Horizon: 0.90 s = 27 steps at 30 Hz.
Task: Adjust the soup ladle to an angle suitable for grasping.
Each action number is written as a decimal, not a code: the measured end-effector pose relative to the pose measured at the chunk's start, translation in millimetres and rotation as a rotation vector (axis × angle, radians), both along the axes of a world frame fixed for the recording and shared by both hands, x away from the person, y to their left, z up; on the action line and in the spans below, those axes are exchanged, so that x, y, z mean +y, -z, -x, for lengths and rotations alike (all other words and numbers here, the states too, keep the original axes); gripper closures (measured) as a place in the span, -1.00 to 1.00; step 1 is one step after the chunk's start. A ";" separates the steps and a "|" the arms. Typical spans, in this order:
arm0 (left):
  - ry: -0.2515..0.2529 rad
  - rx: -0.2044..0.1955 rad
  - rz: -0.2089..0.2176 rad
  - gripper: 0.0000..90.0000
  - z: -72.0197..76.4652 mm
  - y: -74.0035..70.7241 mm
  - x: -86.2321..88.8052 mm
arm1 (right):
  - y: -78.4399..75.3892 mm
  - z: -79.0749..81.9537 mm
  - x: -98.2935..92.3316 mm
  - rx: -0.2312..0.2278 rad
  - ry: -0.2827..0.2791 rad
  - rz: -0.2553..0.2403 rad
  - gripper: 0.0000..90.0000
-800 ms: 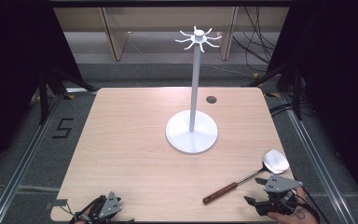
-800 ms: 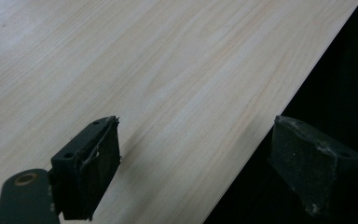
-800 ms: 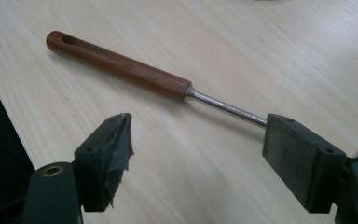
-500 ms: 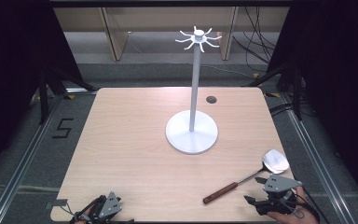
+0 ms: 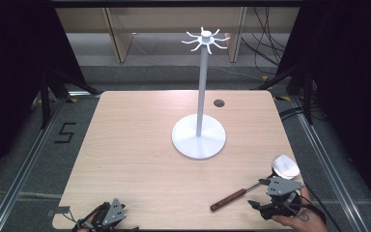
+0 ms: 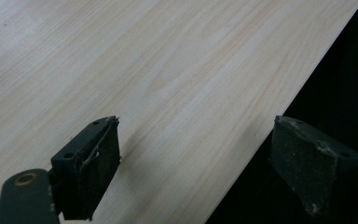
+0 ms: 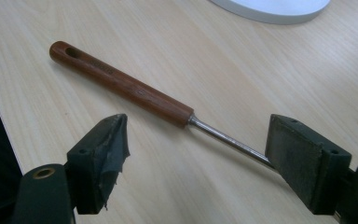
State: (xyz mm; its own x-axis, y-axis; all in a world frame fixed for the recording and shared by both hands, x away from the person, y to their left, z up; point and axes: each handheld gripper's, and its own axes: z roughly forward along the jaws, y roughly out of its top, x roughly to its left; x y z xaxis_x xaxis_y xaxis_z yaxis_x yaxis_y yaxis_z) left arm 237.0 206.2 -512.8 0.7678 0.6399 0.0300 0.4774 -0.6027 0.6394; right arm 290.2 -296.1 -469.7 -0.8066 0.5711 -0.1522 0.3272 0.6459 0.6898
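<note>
A utensil with a reddish-brown wooden handle (image 5: 229, 199), a thin metal shaft and a white head (image 5: 286, 166) lies flat on the table's front right. My right gripper (image 5: 259, 193) sits over its shaft, held by a hand, jaws open. In the right gripper view the handle (image 7: 121, 86) lies ahead of my right gripper (image 7: 200, 135), and the shaft runs past the inner face of the right-hand jaw without being pinched. A tall white stand (image 5: 202, 87) with hooks on top rises mid-table. My left gripper (image 5: 104, 215) rests open at the front left edge, left gripper (image 6: 200, 140) holding nothing.
The stand's round white base (image 5: 198, 140) lies just beyond the utensil; its rim (image 7: 270, 7) shows at the top of the right gripper view. A small dark hole (image 5: 219, 103) marks the table's far side. Dark floor lies past the table edge (image 6: 270, 116).
</note>
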 end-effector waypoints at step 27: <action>0.000 -0.007 -0.002 -0.66 0.0 0.3 0.3 | 6.9 -40.5 70.9 0.087 -0.277 0.260 -0.30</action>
